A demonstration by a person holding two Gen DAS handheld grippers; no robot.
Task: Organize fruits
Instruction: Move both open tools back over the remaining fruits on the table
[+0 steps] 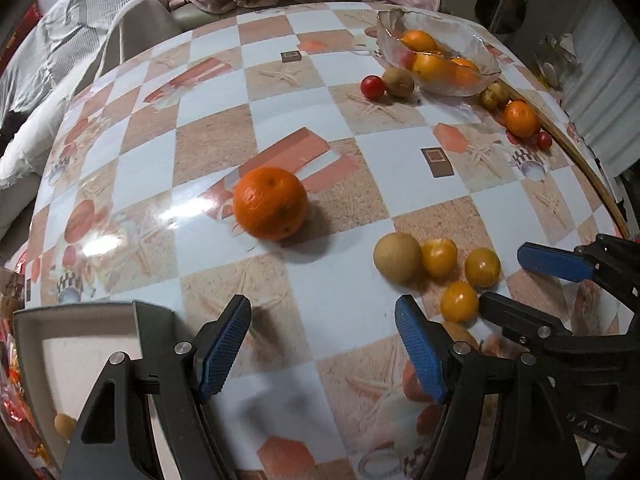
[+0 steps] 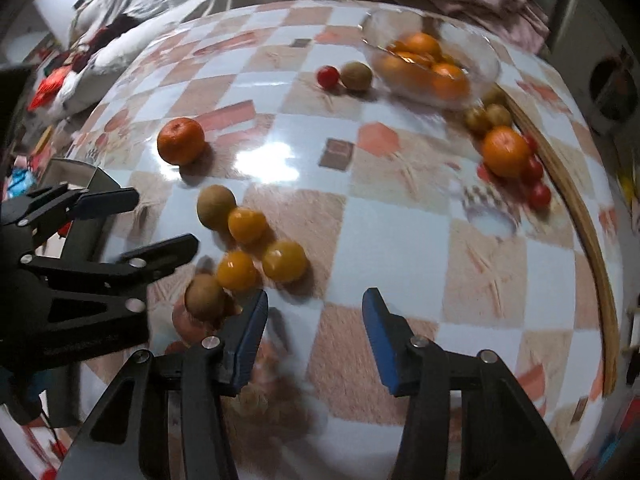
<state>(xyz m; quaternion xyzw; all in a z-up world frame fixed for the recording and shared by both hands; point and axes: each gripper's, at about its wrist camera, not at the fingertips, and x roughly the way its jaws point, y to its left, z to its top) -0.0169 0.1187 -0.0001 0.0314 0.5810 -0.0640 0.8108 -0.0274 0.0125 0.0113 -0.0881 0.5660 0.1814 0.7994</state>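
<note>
Both the left claw [image 1: 322, 344] and right claw [image 2: 316, 338] are held open and empty. Loose fruit is scattered on the tabletop [image 1: 352, 312]; the near yellow fruits [image 2: 284, 261] could be knocked rolling away.

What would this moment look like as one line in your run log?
left gripper: open, empty | right gripper: open, empty | large orange: loose on table | glass bowl: holds oranges | yellow fruits: clustered between grippers

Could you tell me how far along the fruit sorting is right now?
Partly done: several oranges sit in the glass bowl. Nothing is in hand; the left tool and right tool are both open and empty. Left on the table: a lone orange, three yellow fruits and others by the bowl.
</note>
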